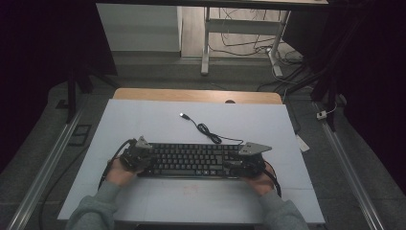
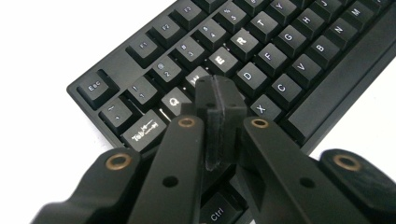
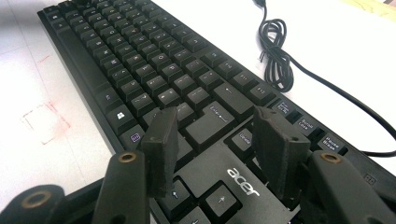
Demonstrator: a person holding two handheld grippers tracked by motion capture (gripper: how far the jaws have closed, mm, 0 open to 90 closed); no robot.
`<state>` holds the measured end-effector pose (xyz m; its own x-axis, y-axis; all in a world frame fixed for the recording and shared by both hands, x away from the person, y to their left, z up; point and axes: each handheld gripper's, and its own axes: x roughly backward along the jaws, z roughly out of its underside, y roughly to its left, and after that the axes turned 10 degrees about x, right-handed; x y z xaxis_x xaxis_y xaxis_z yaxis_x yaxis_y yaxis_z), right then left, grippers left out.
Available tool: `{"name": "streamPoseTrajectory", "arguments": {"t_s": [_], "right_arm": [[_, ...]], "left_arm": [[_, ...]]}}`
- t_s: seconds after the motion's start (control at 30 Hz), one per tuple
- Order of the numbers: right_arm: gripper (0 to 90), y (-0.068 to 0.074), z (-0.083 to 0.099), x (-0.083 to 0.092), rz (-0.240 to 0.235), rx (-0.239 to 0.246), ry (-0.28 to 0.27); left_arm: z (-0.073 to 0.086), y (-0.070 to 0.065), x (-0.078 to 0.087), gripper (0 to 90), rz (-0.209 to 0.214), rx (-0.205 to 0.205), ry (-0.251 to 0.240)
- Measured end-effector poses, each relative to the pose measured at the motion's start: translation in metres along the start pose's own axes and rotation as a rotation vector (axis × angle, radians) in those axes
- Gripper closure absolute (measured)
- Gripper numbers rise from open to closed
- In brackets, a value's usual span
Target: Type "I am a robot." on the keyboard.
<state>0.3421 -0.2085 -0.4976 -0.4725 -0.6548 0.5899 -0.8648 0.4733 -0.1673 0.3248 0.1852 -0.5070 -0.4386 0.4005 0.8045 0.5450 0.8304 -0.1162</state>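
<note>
A black keyboard (image 1: 191,160) lies across the white table top, its cable (image 1: 206,129) curling off toward the back and ending in a USB plug (image 1: 183,115). My left gripper (image 1: 136,155) is over the keyboard's left end. In the left gripper view its jaws are shut pad to pad (image 2: 219,88) with nothing between them, tips low over the keys (image 2: 280,56) between Q, E and D. My right gripper (image 1: 244,163) hovers at the right end. It stands open (image 3: 215,121) above the Enter and arrow keys of the keyboard (image 3: 140,60), beside the coiled cable (image 3: 278,56).
A white sheet (image 1: 143,120) covers the table, with a wooden edge (image 1: 191,95) at the back. Faint red marks (image 1: 190,189) lie on the sheet in front of the keyboard, also seen as a red square (image 3: 44,123). Desk legs and floor cables (image 1: 239,48) stand beyond the table.
</note>
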Motion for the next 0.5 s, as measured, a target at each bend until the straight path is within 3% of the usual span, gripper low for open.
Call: {"name": "streamPoseTrajectory", "arguments": {"t_s": [0.5], "right_arm": [[51.5,0.0001,0.0003,-0.001,-0.001,0.002,0.004]], "left_arm": [[0.0023,0.0014,-0.0068,88.8,-0.011,0.008,0.012]]}}
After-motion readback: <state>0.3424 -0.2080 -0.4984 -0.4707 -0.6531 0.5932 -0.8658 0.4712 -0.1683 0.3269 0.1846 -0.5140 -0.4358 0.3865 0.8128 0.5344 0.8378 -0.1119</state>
